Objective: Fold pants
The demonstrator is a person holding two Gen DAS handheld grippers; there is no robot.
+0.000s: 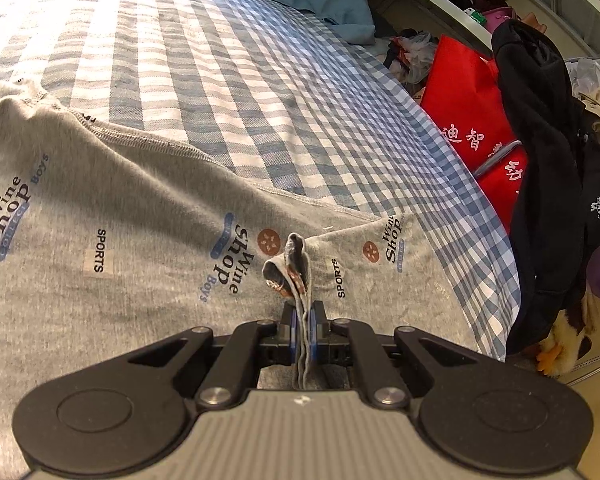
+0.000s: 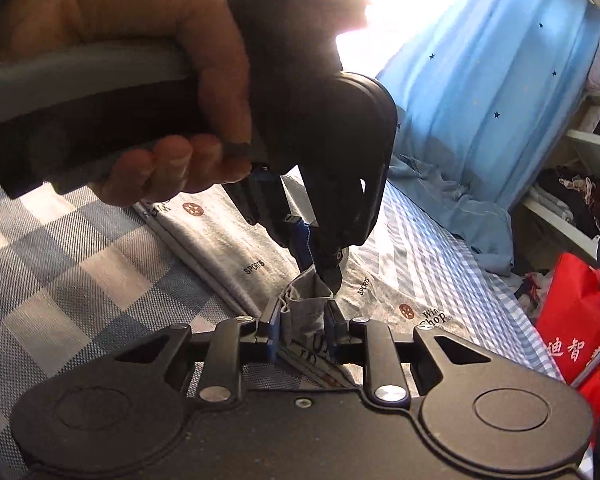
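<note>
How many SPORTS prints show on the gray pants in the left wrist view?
2. One SPORTS print lies far left of the pinched fold; the other sits just right of it. More may be hidden under folds.

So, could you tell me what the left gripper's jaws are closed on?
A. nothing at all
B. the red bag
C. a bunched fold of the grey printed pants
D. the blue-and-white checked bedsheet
C: in the left wrist view the left gripper has its jaws pressed together on a pinched-up fold of the grey printed pants.
</note>
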